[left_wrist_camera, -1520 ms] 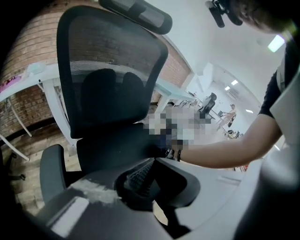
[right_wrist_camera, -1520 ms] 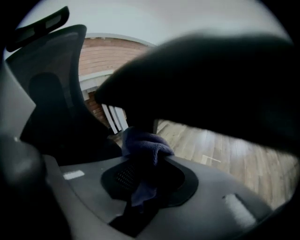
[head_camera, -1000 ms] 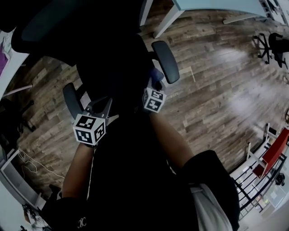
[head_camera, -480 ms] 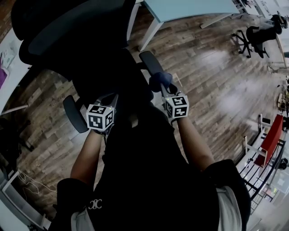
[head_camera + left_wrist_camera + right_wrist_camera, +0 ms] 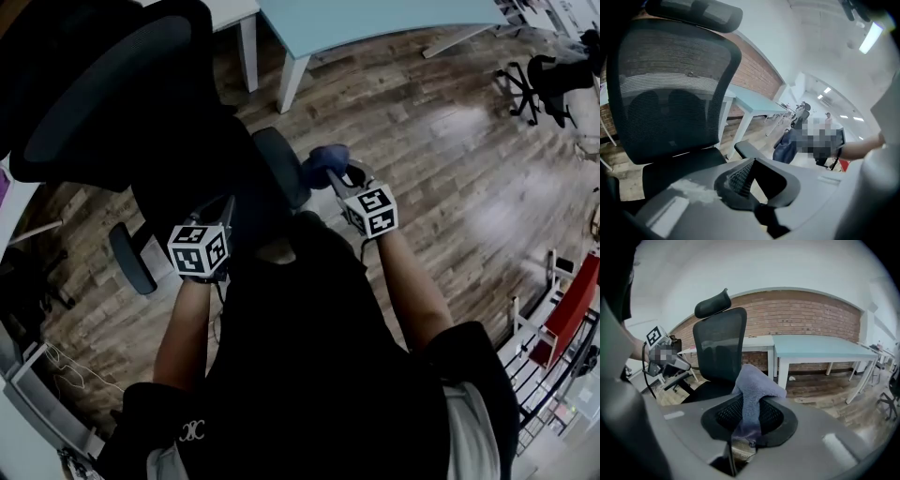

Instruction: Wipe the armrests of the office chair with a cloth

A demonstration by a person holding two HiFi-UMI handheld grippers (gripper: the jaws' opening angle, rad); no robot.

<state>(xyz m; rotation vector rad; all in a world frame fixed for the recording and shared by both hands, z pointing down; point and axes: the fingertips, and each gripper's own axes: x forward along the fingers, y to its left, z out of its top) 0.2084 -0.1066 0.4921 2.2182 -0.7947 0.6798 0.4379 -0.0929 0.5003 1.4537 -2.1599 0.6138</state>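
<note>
A black mesh-backed office chair (image 5: 103, 94) stands on the wood-plank floor (image 5: 450, 169) beside a pale blue surface (image 5: 375, 19), with one armrest (image 5: 279, 167) towards the right gripper and the other armrest (image 5: 129, 259) off to the left. The left gripper (image 5: 754, 174) hangs over the seat with its jaws apart and empty. The right gripper (image 5: 749, 417) has its jaws clamped on a blue-grey cloth (image 5: 323, 159), held just beside the nearer armrest's outer edge; contact cannot be told.

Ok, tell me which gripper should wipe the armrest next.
Right. The right gripper is shut on the cloth, which sits just beside an armrest; the left gripper is open and empty.
</note>
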